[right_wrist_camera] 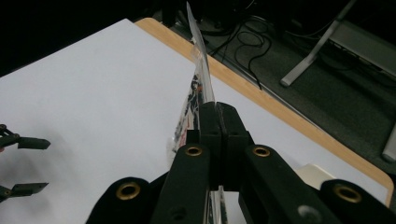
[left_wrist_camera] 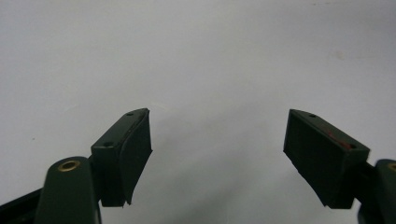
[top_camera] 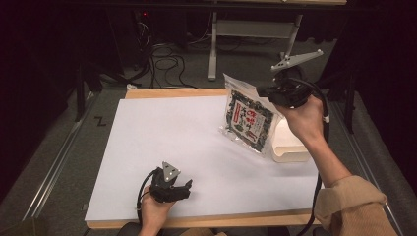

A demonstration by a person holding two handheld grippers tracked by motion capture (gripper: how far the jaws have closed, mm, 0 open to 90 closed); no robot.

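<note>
Step in hand: carrying. The right gripper (top_camera: pixel 269 91) holds the packet (top_camera: pixel 247 120) up over the right part of the table (top_camera: pixel 162 132), right of centre in the high view.
Right claw: pressed together on the packet's edge; in the right gripper view the clear film (right_wrist_camera: pixel 200 56) rises edge-on from between the jaws.
Left claw: spread wide with nothing between the jaws; the left gripper (top_camera: pixel 185 189) rests low at the bottom centre of the high view, over the bare white sheet (left_wrist_camera: pixel 196 56).
Packet position: hanging tilted, its lower corner near or on the sheet, just beside a pale block (top_camera: pixel 290 145) at the table's right edge; I cannot tell whether they touch.
Packet look: flat clear bag with a wide sealed rim, dark green contents, a label with red and white lettering too small to read.
Next move, as I judge it: bring the bag down to a chosen spot on the sheet, keeping the thin film from slipping, before the jaws part.
</note>
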